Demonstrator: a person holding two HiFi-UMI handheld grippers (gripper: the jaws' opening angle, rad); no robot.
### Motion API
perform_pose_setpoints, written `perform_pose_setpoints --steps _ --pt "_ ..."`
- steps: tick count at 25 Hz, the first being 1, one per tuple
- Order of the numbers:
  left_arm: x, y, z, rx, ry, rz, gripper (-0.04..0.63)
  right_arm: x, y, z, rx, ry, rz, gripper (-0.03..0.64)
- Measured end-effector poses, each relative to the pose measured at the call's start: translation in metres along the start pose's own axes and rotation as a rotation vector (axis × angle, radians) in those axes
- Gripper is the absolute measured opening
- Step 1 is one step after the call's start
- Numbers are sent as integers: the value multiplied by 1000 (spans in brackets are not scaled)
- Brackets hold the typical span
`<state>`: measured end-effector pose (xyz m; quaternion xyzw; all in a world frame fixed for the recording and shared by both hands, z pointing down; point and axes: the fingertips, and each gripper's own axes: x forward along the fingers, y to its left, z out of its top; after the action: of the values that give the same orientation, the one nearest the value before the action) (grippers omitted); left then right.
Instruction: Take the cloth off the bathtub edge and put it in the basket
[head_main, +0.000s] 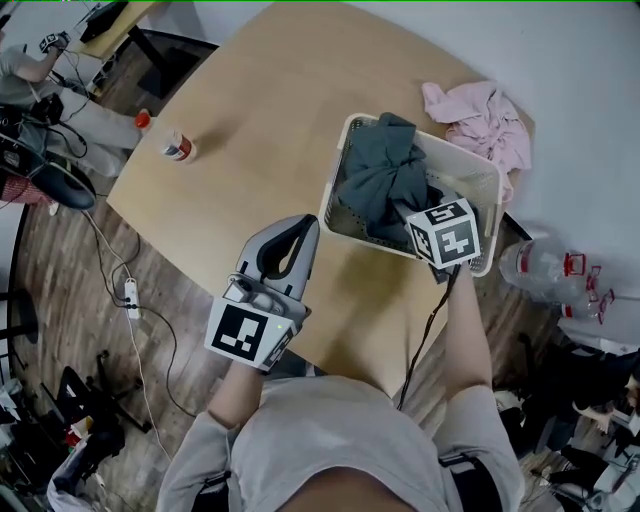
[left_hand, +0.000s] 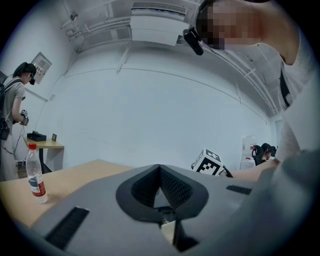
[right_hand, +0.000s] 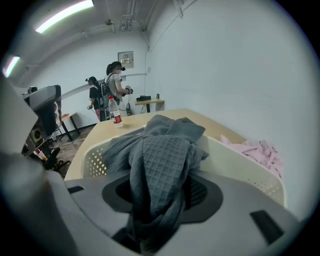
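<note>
Pale wood table (head_main: 250, 100) fills the middle of the head view, with a white perforated basket (right_hand: 250, 162) standing near its right edge. No bathtub shows in any view. The grey waffle cloth (head_main: 385, 170) is already mostly inside the basket, heaped toward its far and left part.

The right claw (right_hand: 161, 194) is grasping the cloth. A bunched fold runs up between its jaws, and the rest falls away ahead of it and down into the basket. The cloth's long axis therefore runs from the claw outward along the basket toward the far rim. The claw sits over the basket's near right corner, angled downward, with the near wall close under it.

The left claw (head_main: 303, 232) is clenched on nothing. It hovers above bare table off the basket's near left side and plays no part in the drop.

As I judge it, the task is close to done, and what remains is letting go. The held end lies nearest the near rim, so that wall is the edge to watch, since a tail could drape over it. Open room lies inward, toward the basket's middle. A pink cloth (head_main: 480, 118) lies on the table just beyond the basket, and a bottle (head_main: 178, 146) is well apart to the left.
</note>
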<state>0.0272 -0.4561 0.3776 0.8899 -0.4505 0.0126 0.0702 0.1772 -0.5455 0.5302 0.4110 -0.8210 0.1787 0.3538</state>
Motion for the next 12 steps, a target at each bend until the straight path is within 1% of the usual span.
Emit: perform_pose_setpoints --steps 3,8,12 --pt "-1 5 -4 -5 6 7 -3 10 5 -7 -24 80 28 202" --pt "-2 11 -7 -13 13 18 -3 28 6 -21 -193 202 -8 206" --pt "-4 15 -9 -15 18 26 -3 40 10 -34 -290 291 10 206"
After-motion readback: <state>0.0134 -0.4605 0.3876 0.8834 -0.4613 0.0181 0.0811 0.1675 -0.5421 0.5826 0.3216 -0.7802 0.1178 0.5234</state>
